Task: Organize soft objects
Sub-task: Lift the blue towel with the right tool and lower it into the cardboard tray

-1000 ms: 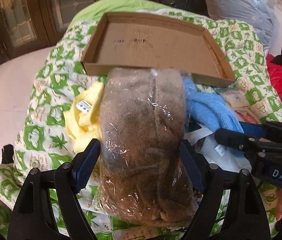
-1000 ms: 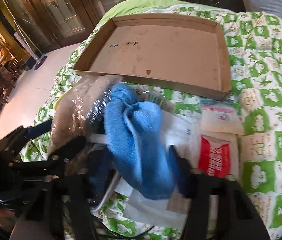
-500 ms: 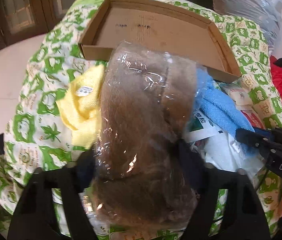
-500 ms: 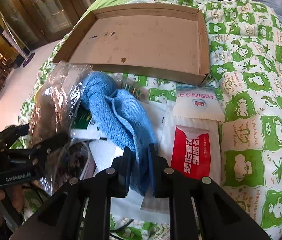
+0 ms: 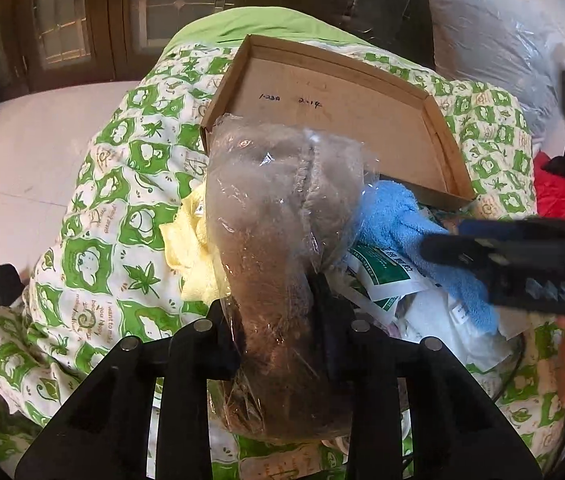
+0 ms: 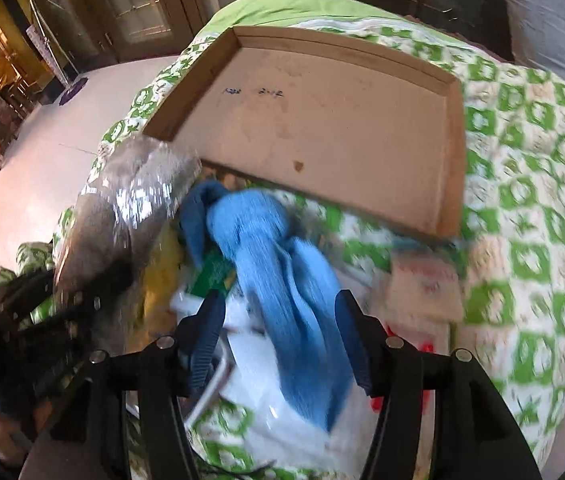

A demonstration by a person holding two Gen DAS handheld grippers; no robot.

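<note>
A green-and-white patterned quilt (image 5: 94, 216) covers the bed and carries everything else; a grey plastic-wrapped bundle (image 5: 498, 40) sits beyond it at the upper right of the left wrist view, and a red cloth (image 5: 558, 192) lies at the right edge. A shallow cardboard tray (image 6: 452, 152) rests on the quilt toward the far side, nothing inside it but some handwriting on its floor. Just in front of the tray's near wall lies a heap of soft things. The brown plush in clear wrap (image 5: 278, 232) is the biggest of them; the left gripper (image 5: 278, 312) has just been closing and now squeezes its lower part between the jaws, the upper end leaning up over the tray's near wall. The blue towel (image 6: 282, 256) lies just right of it, draped over white packets with green print (image 5: 382, 276); the right gripper (image 6: 278, 340) has just been opening, and its jaws stand apart on either side of the towel, though motion blur hides whether the pads still touch it. A yellow cloth (image 5: 190, 256) peeks out left of the plush, touching it. A red-and-white sachet (image 6: 430, 280) lies on the quilt to the right of the towel, blurred.
</note>
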